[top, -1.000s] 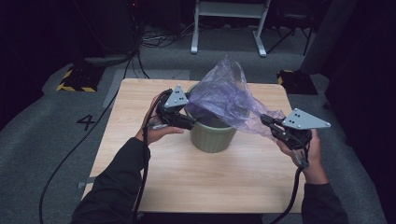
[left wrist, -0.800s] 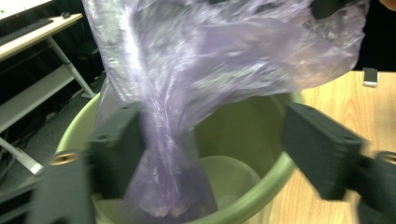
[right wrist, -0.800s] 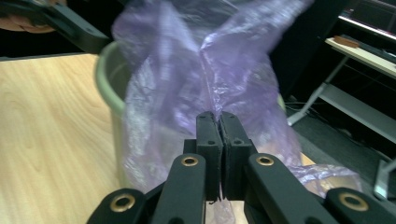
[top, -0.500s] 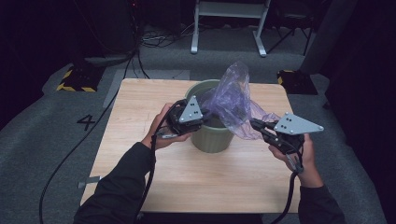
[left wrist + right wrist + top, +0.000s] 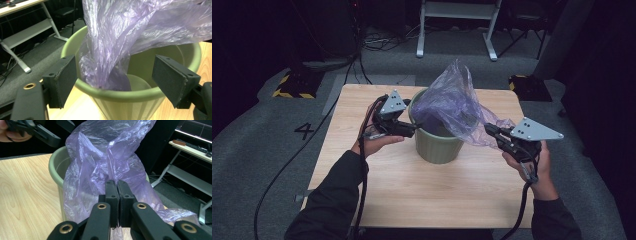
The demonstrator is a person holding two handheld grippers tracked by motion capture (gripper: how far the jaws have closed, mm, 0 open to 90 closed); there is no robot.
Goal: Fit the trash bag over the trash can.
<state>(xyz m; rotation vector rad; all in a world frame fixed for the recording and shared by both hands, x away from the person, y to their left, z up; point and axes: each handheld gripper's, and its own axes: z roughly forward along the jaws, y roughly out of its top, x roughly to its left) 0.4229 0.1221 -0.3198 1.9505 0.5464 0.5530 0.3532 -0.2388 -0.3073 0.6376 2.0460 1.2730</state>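
Lining green bin [image 5: 438,142] at frame centre with purple bag [image 5: 452,102]: right gripper [image 5: 490,131] clamped on bag's edge lower right to tension it, left gripper [image 5: 113,75], jaws just reopened wide, straddling near rim, gripping nothing.

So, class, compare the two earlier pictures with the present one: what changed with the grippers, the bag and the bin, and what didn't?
The left gripper shifted along the near rim of the round green plastic bin; its jaws have just been opening and now stand wide, the thin purple plastic bag between them but unpinched. The bag has sunk partly into the bin. The right gripper stays clamped on the bag's edge; the bin is unmoved on the wooden table.
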